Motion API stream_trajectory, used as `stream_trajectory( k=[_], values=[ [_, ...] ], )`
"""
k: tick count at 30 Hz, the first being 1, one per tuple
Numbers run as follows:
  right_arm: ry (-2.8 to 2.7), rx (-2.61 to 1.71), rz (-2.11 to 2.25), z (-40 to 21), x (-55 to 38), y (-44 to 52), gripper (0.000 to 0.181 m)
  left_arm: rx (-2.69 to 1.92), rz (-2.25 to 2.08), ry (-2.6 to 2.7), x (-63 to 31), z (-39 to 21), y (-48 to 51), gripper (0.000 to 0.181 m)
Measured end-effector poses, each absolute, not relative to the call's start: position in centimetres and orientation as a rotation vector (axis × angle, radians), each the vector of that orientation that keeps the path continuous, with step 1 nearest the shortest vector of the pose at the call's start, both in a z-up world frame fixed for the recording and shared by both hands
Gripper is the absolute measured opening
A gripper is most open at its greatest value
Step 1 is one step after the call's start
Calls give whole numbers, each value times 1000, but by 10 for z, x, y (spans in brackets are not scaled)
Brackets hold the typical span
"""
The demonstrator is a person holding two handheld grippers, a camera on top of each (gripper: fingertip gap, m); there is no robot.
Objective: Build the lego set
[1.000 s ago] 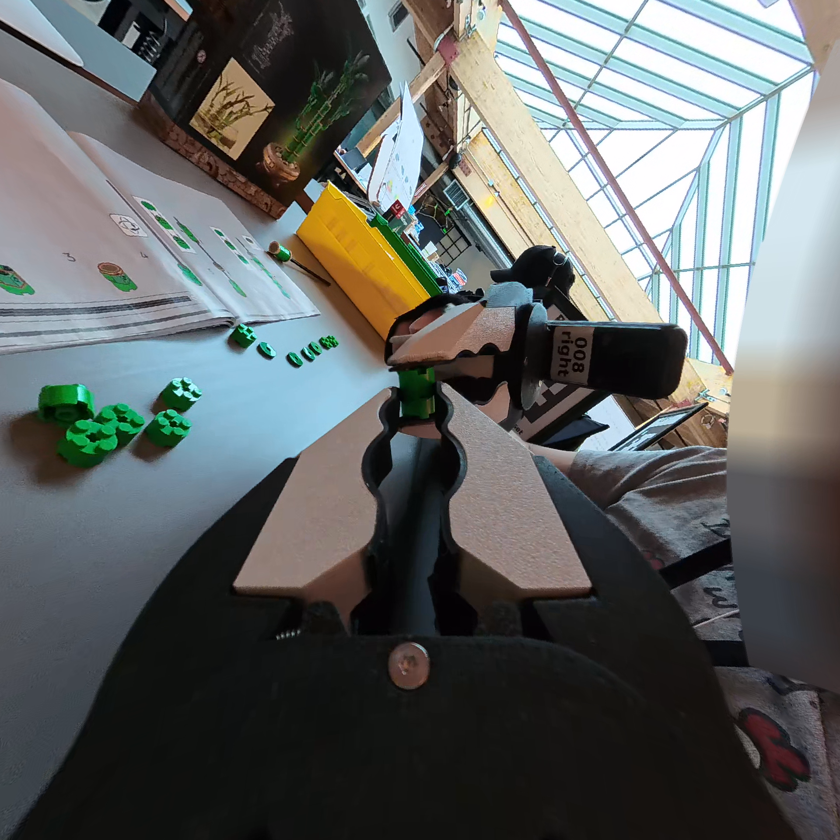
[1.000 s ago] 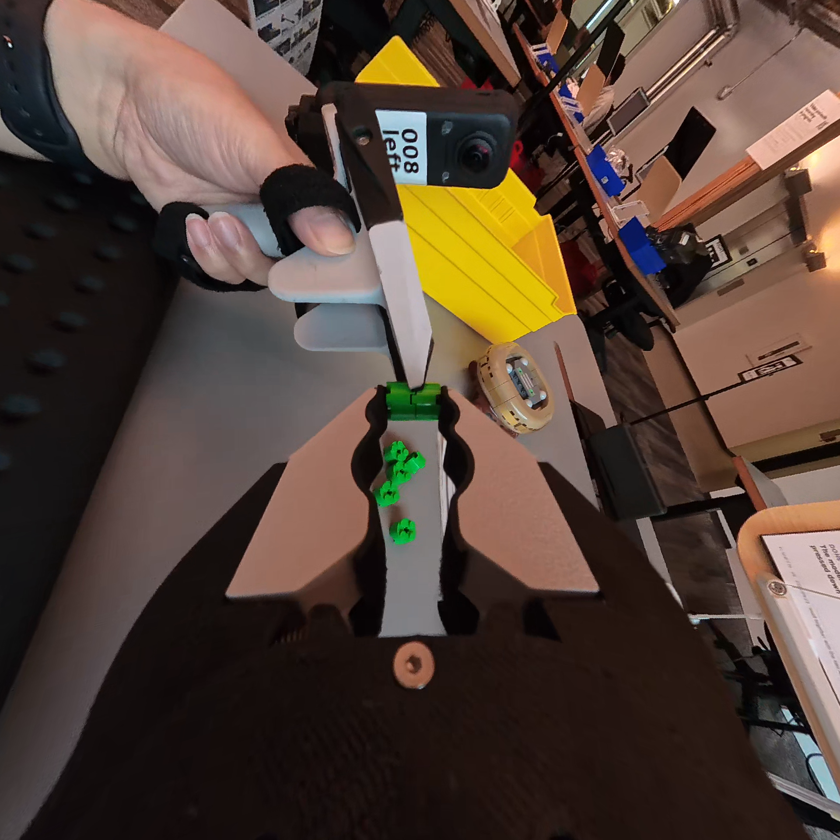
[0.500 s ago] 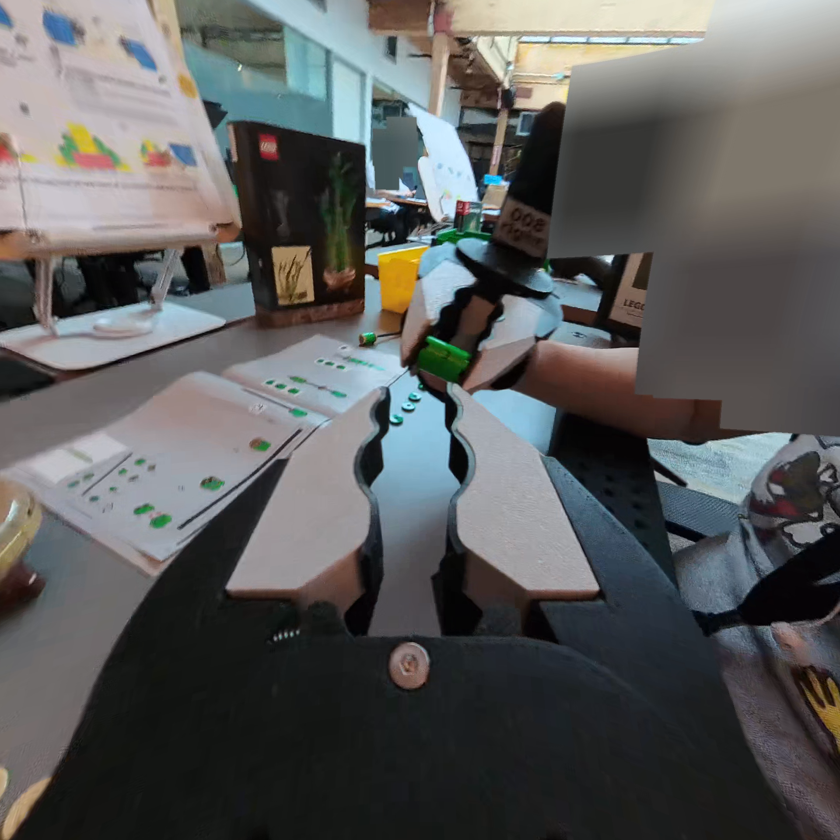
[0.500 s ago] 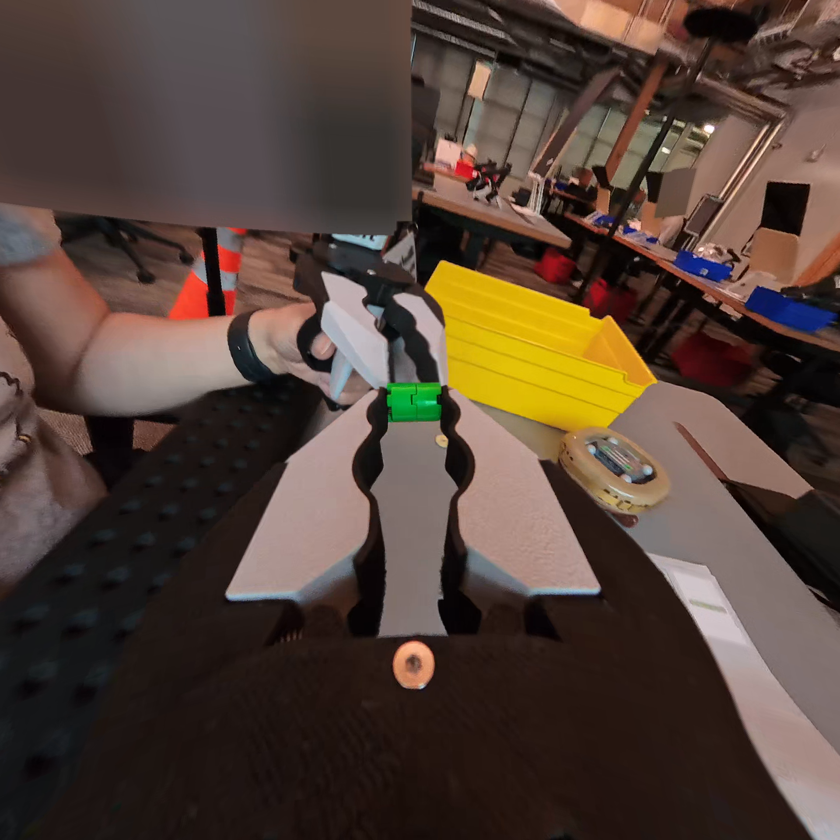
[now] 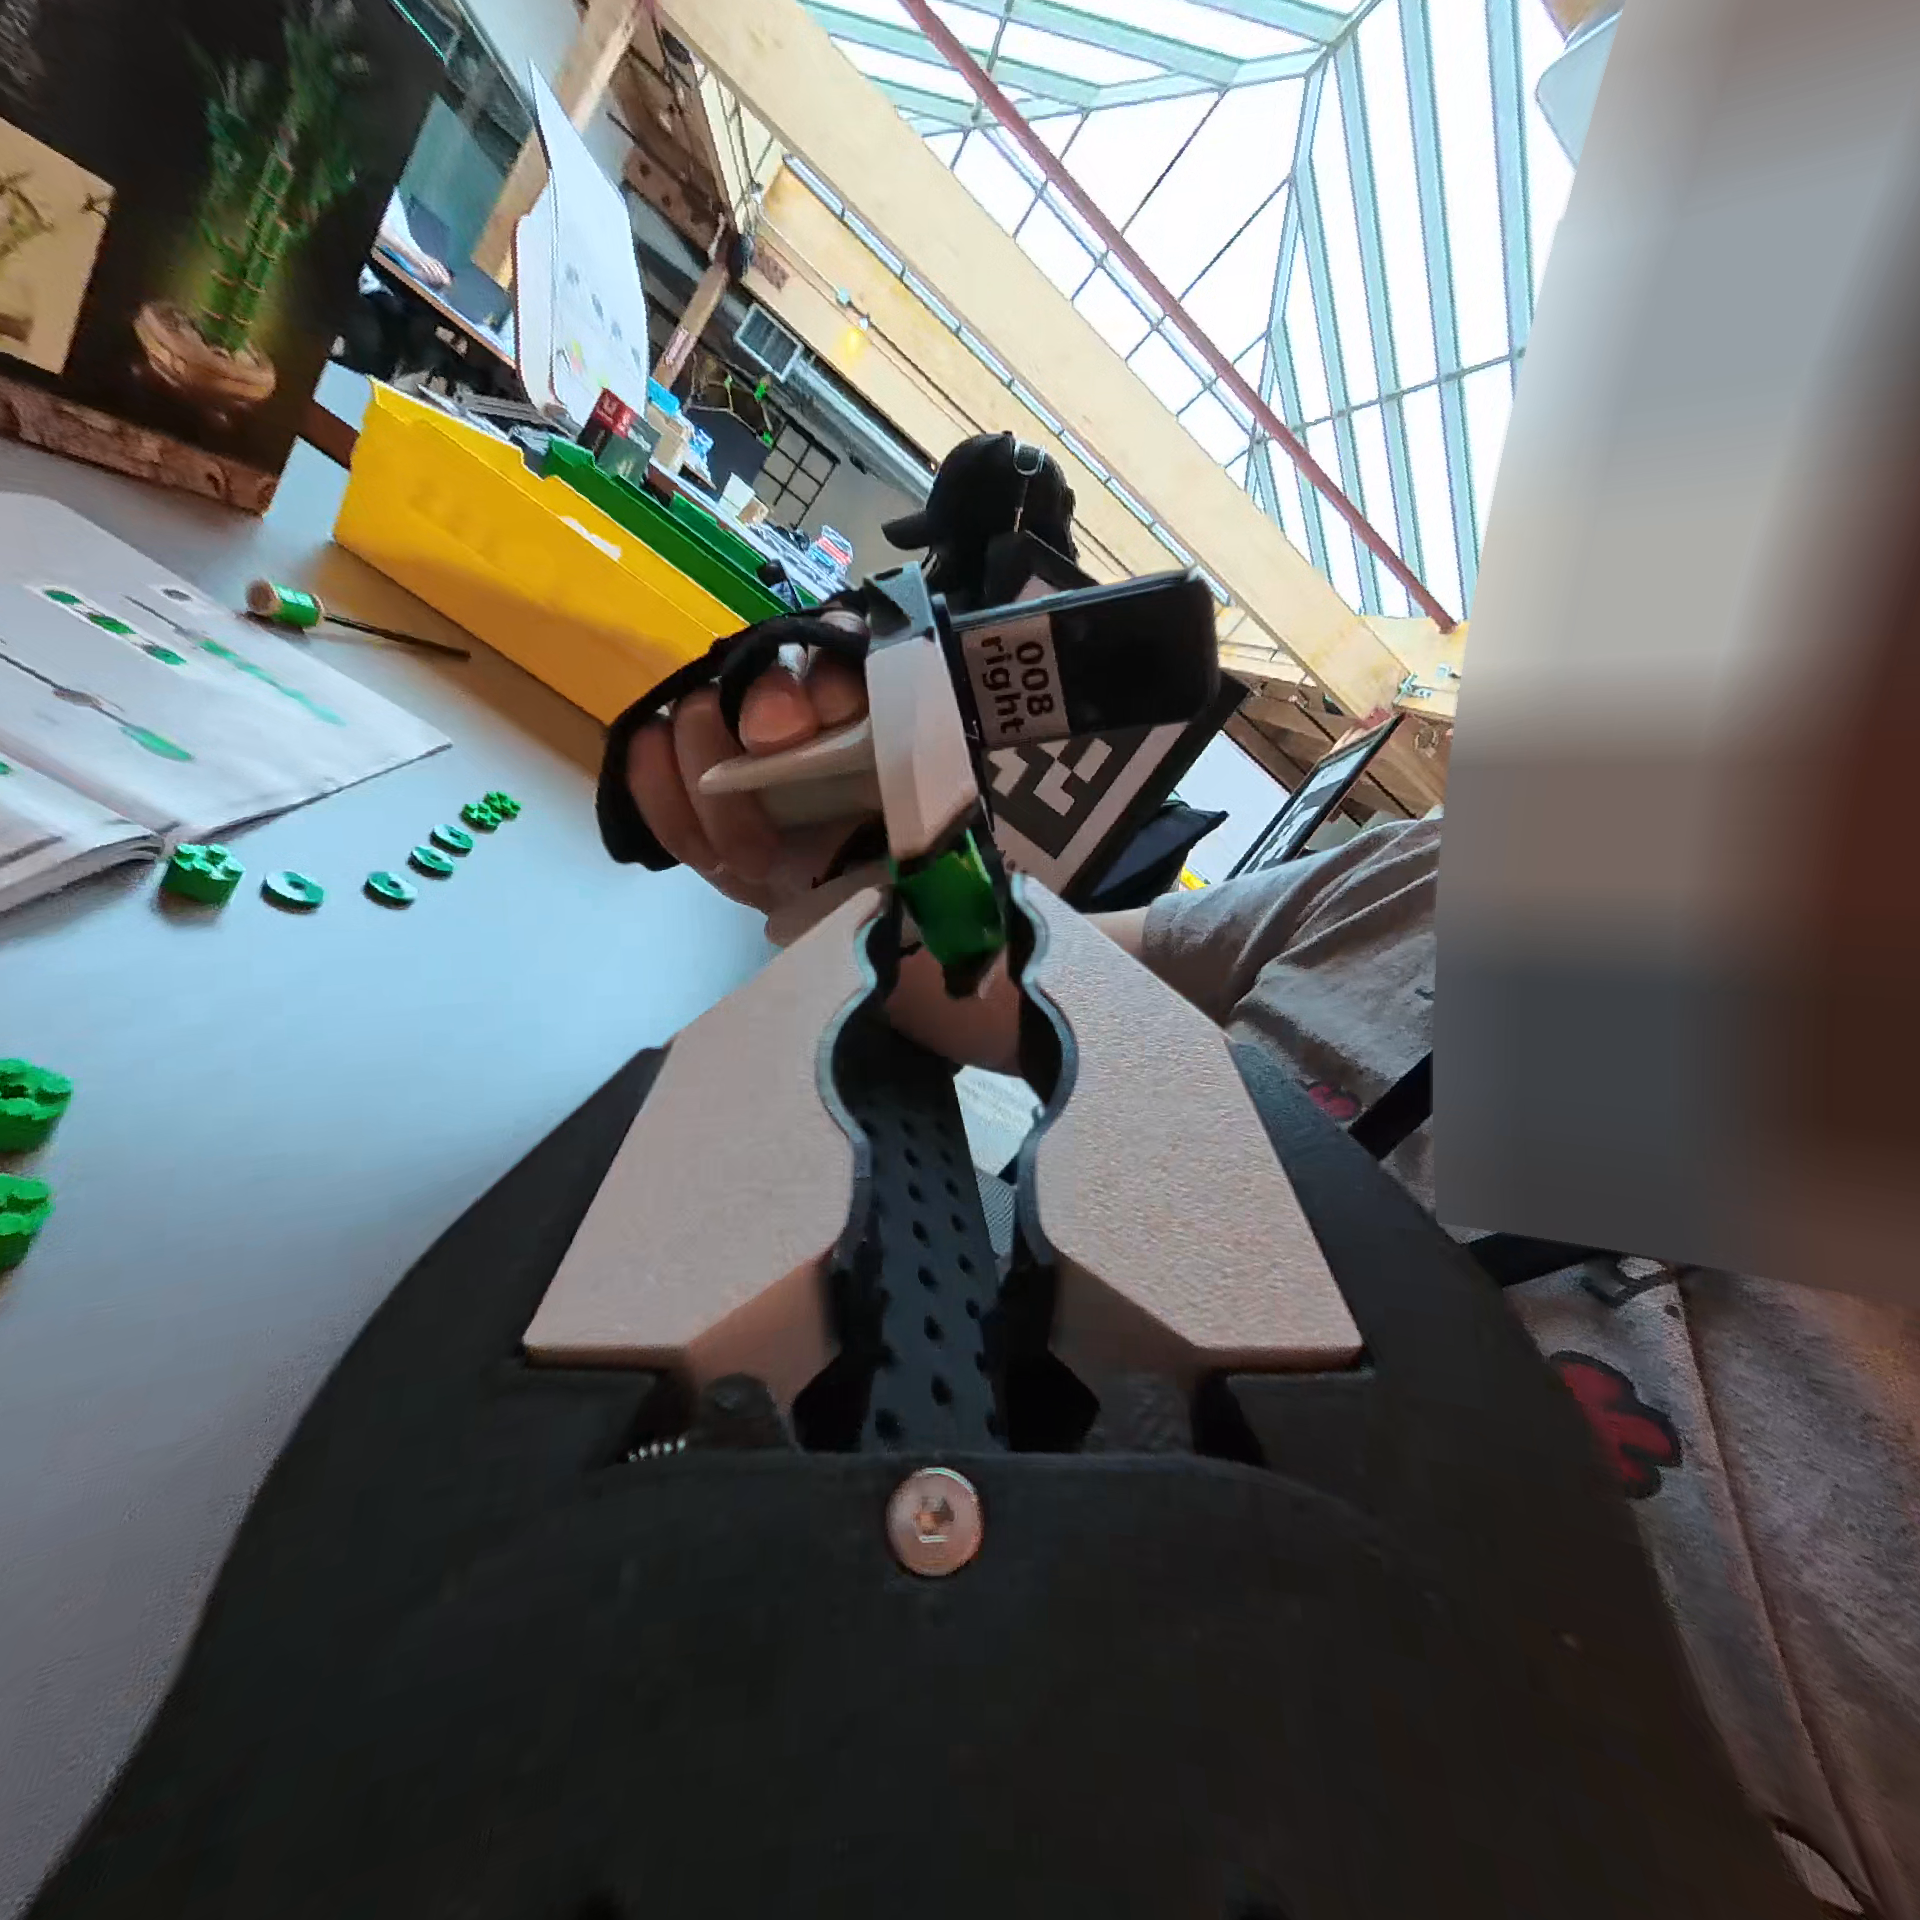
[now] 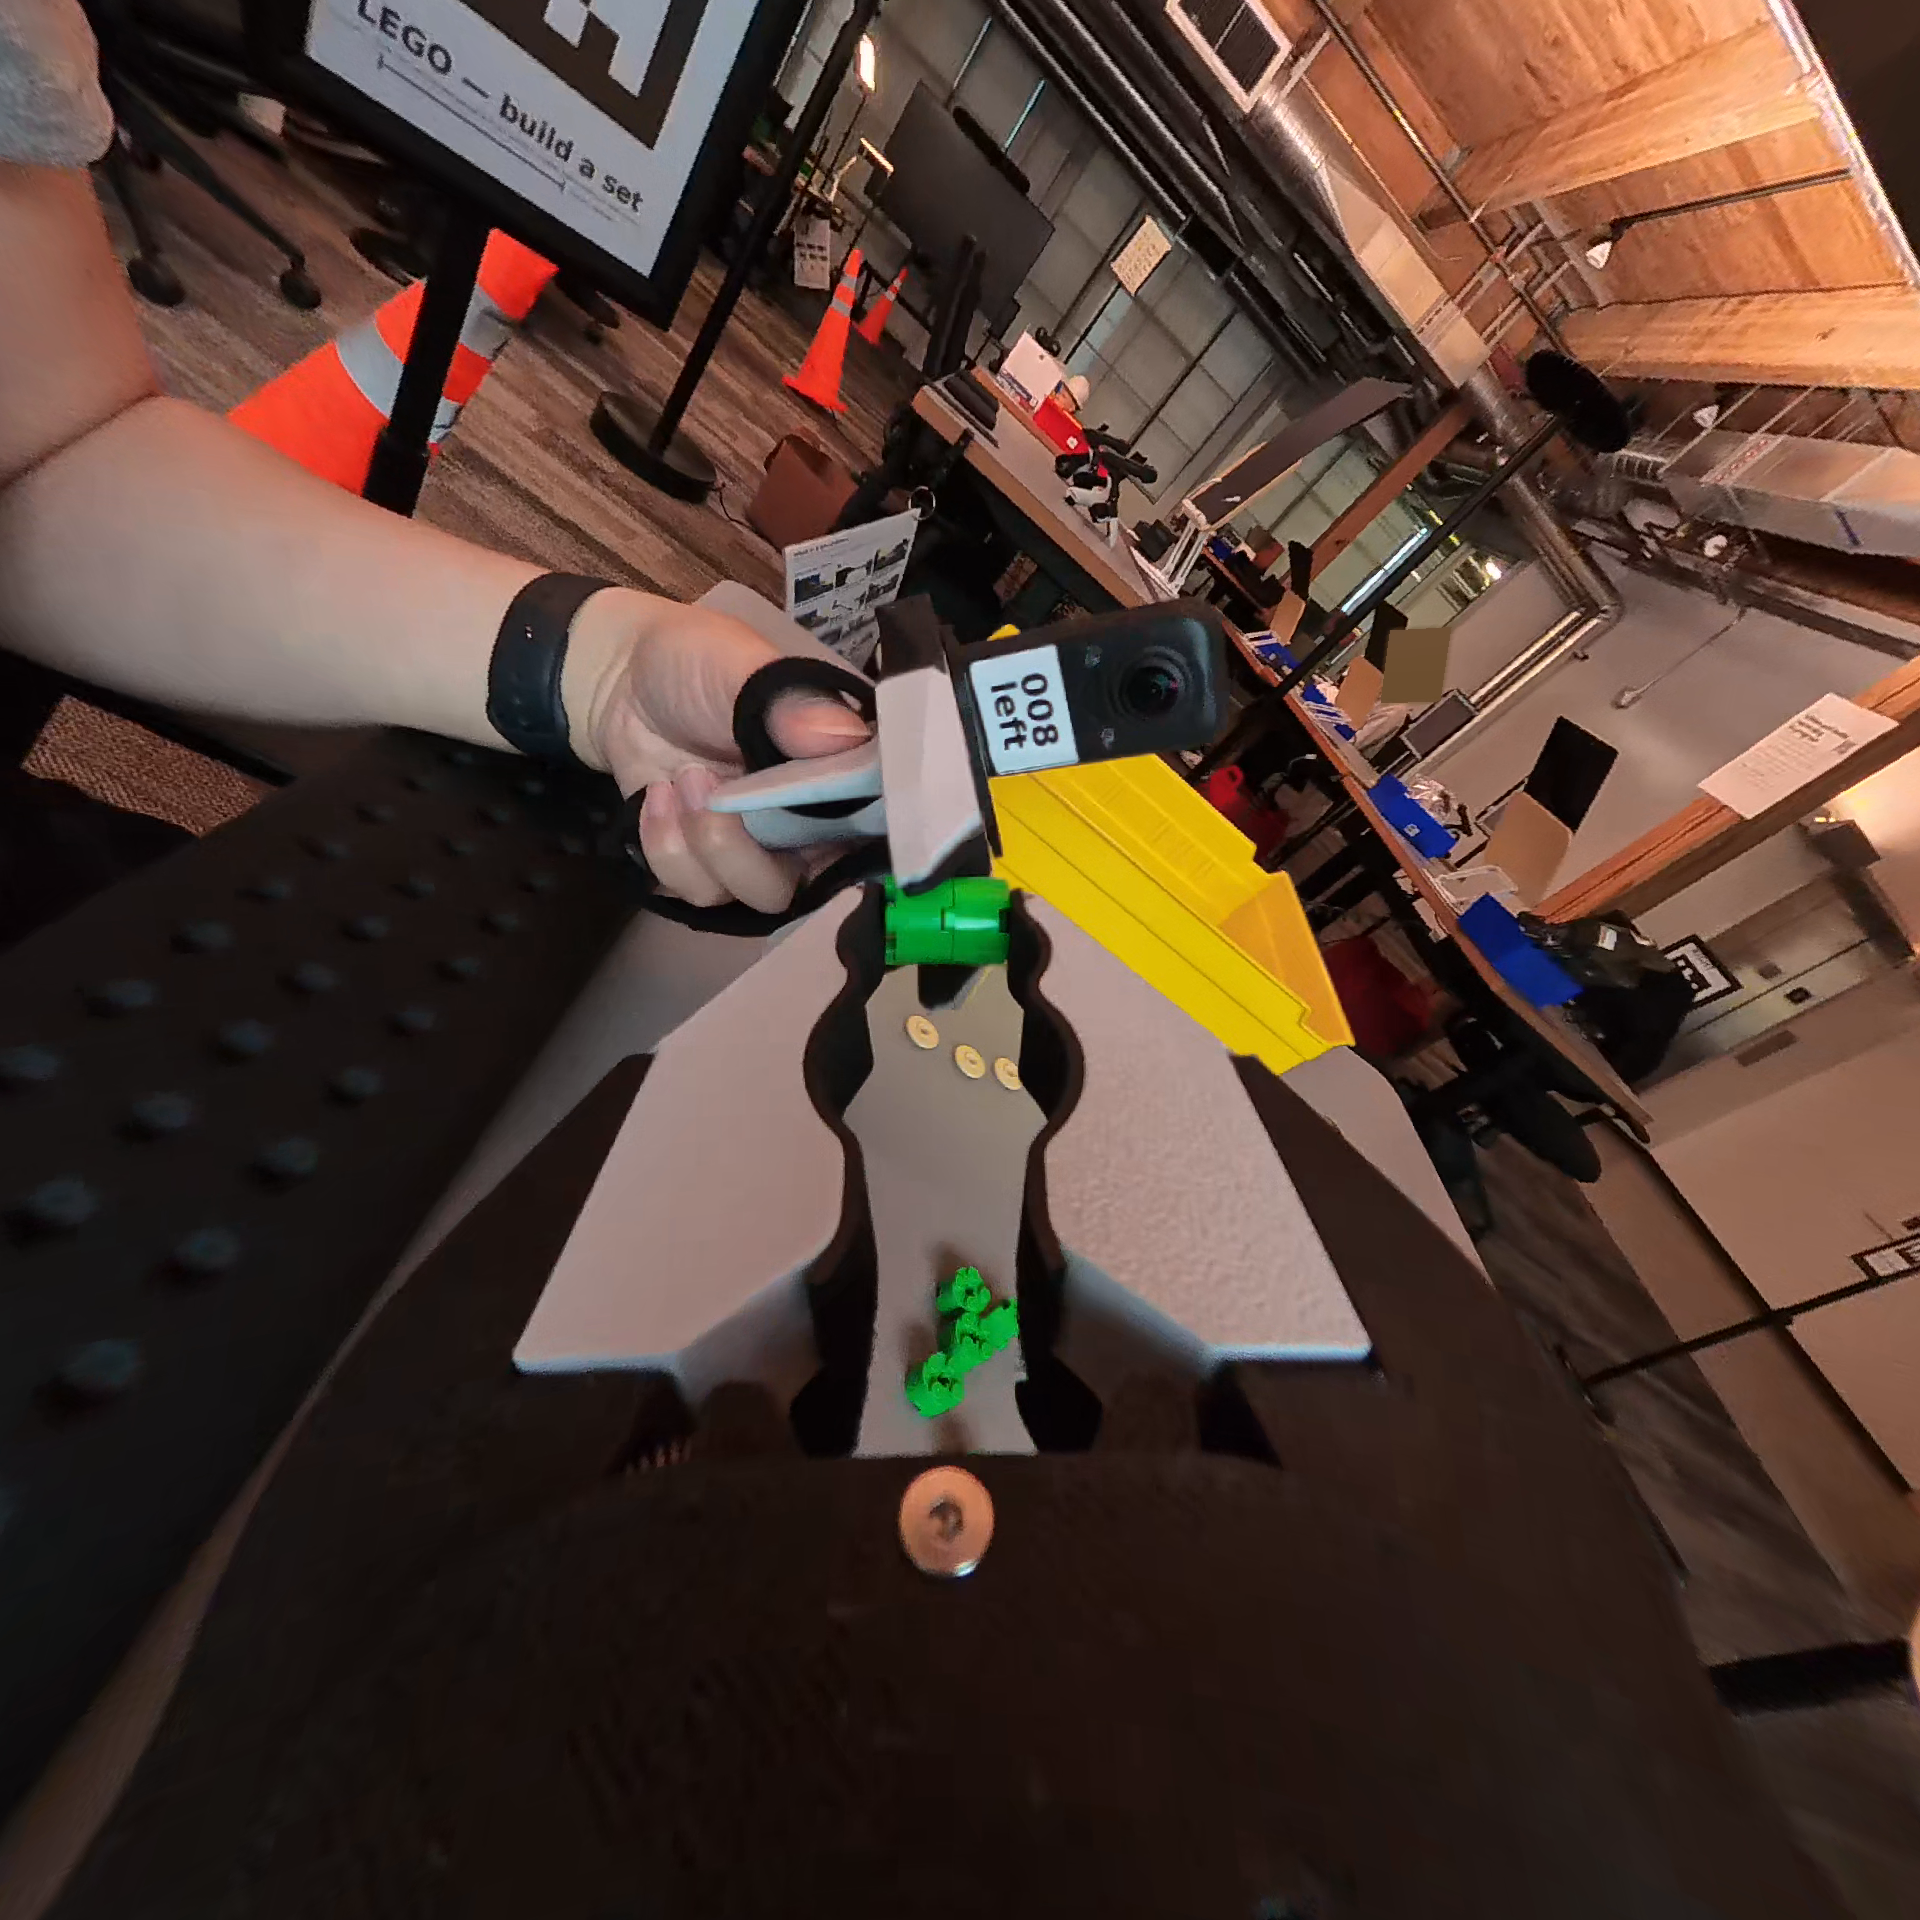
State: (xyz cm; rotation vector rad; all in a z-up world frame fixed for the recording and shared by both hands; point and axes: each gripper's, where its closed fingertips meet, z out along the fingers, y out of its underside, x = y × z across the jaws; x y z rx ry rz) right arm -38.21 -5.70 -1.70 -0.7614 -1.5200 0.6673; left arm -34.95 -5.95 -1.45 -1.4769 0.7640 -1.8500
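A short stack of green round bricks (image 6: 945, 933) sits crosswise between the tips of my right gripper (image 6: 943, 935), which is shut on it. My left gripper (image 6: 925, 821) comes in from above, and one finger overlaps the stack's left half. In the left wrist view the same stack (image 5: 951, 914) sits between the tips of my left gripper (image 5: 948, 912), which is closed on it. My right gripper (image 5: 925, 821) meets it from beyond. Both grippers hold the stack in the air above the grey table (image 5: 312, 1143). The contact faces are hidden.
Loose green bricks (image 5: 203, 871) and flat round pieces (image 5: 391, 886) lie by the open instruction booklet (image 5: 156, 707). More green pieces (image 6: 961, 1340) and tan round pieces (image 6: 966, 1060) lie below the grippers. A yellow bin (image 5: 520, 561), the set's box (image 5: 156, 208) and a black perforated mat (image 6: 260, 987) border the table. My two grippers' fingertips are within a few centimetres of each other.
Half a second ago my left gripper was open and apart from the stack, which my right gripper held alone. Now the left has tilted, closed in and shut on the stack again.
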Motion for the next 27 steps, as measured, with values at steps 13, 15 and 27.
stream_trajectory(
  k=[13, 15, 27],
  values=[
    [-1579, -788, 456, -38, -390, -47, 21, -1570, -1836, 773, -339, -29, -59, 14],
    [-1569, -812, 464, -37, -390, -46, 21, -1560, -1872, 749, -342, -26, -58, 15],
    [-1509, -916, 569, -27, -385, -39, 20, -1506, -1921, 595, -362, -16, -42, 23]
  ],
)
